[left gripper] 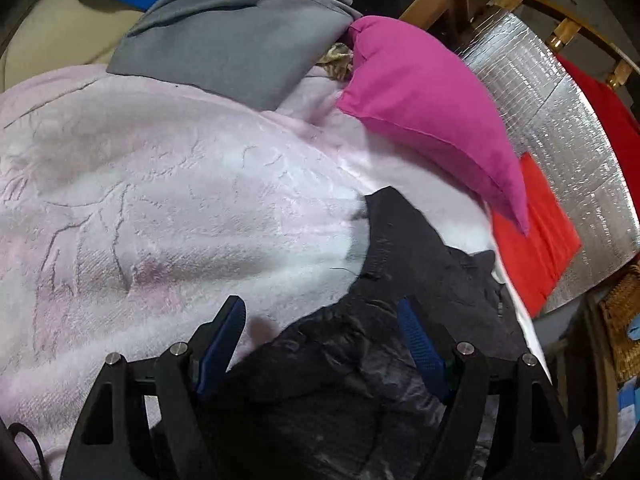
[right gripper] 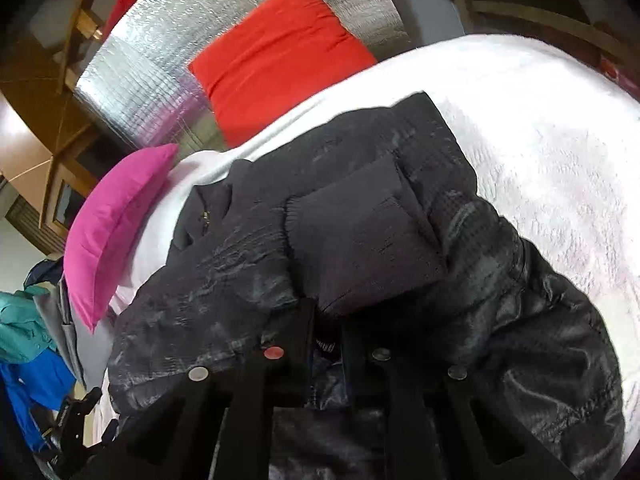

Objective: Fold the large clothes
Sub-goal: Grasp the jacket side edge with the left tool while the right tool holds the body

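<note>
A black padded jacket (right gripper: 360, 216) lies bunched on a pale pink blanket (right gripper: 540, 152) on the bed. My right gripper (right gripper: 326, 332) is shut on a fold of the jacket, its fingers buried in the fabric. In the left wrist view the jacket (left gripper: 352, 360) lies under and between my left gripper's blue pads (left gripper: 230, 336). My left gripper (left gripper: 322, 340) is open, just above the jacket's edge, with the blanket (left gripper: 160, 200) to its left.
A magenta pillow (left gripper: 432, 108) and a folded grey garment (left gripper: 232, 44) lie at the blanket's far side. A red cushion (right gripper: 280, 56) rests on silver foil matting (right gripper: 160, 52). Blue and teal clothes (right gripper: 28, 360) are piled at the left. Wooden furniture stands behind.
</note>
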A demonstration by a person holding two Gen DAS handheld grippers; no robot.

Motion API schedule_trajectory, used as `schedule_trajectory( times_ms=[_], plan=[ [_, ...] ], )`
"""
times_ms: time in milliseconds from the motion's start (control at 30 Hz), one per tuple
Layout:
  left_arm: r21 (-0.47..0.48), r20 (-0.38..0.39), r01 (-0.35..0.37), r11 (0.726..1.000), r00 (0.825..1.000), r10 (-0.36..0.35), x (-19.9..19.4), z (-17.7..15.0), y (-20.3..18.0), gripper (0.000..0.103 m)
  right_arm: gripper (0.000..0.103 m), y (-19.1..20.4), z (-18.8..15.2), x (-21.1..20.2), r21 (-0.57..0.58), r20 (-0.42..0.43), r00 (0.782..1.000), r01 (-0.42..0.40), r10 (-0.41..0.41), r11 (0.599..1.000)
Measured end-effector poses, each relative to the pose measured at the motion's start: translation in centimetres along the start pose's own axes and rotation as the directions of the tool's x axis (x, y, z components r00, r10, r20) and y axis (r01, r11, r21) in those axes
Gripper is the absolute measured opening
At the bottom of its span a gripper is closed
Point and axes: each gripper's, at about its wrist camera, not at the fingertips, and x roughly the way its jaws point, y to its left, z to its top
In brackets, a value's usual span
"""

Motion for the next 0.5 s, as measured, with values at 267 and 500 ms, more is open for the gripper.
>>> schedule_trajectory(
  times_ms=[267, 500],
  plan=[
    [0.084, -0.056, 0.046, 0.995, 0.998, -0.041, 0.1, 1.6, -1.6, 0.079, 0.047, -0.6, 0.7, 0.0, -0.035, -0.057, 0.998, 0.01, -0.012, 0.999],
    [0.172, -0.177, 0.114, 0.978, 0.981, -0.084, 3.7, 6.8, -3.1, 0.079, 0.06, 2.0, 0.2, -7.0, -0.134, 0.029, 0.998, -0.06, 0.064, 0.989]
  ],
)
